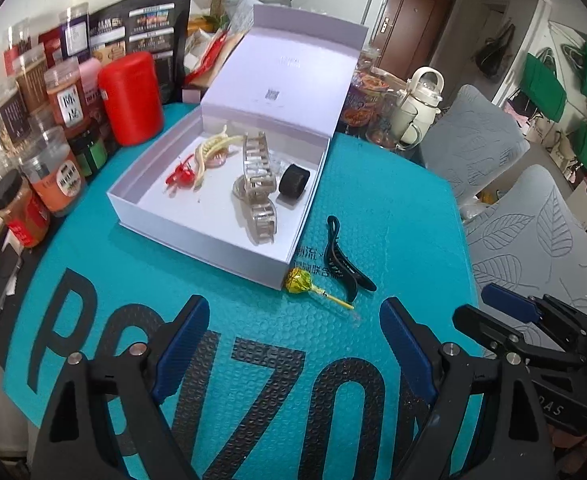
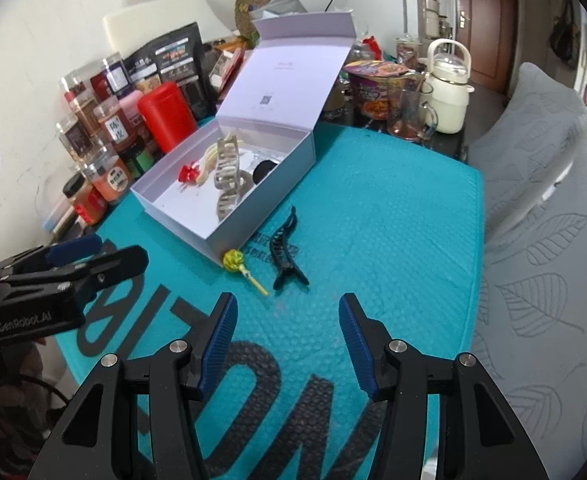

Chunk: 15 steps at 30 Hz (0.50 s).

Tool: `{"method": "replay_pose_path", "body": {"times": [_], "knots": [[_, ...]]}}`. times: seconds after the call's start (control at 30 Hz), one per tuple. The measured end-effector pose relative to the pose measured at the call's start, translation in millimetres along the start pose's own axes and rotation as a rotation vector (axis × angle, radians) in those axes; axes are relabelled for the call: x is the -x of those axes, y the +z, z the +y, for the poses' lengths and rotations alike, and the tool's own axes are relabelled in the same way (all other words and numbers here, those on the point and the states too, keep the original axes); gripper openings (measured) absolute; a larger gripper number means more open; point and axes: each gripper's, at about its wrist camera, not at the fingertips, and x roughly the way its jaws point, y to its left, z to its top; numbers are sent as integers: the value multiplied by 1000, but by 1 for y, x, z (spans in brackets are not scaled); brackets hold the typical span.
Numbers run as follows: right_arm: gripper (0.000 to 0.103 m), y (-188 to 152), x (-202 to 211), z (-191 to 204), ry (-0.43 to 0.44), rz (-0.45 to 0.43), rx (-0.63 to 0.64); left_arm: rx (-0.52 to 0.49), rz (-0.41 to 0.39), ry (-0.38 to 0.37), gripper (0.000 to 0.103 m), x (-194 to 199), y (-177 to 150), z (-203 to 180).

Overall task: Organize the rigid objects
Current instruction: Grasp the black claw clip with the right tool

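- Box (image 1: 197, 236): white, lid up, on the teal-matted table (image 1: 393, 208); already holds a clear hair claw (image 1: 255, 176), a cream clip, a red clip and a black ring.
- Black hair clip (image 2: 285, 252): still outside, on the mat just beside the box's near corner.
- Lollipop (image 2: 239, 264): head touching that corner; risk of being swept along or knocked off.
- Left gripper (image 1: 293, 344): fingers wide apart, empty.
- Right gripper (image 2: 289, 340): fingers partly open, empty; the narrower gap may nudge the clip aside.
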Motion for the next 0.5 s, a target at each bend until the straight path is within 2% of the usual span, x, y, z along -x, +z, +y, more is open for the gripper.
{"method": "replay_pose_path", "body": {"times": [0.23, 0.5], "knots": [[53, 10, -44, 0, 37, 27, 45, 33, 6, 47, 88, -27, -3, 6], [53, 21, -96, -7, 105, 72, 93, 122, -12, 157, 88, -43, -8, 16]]}}
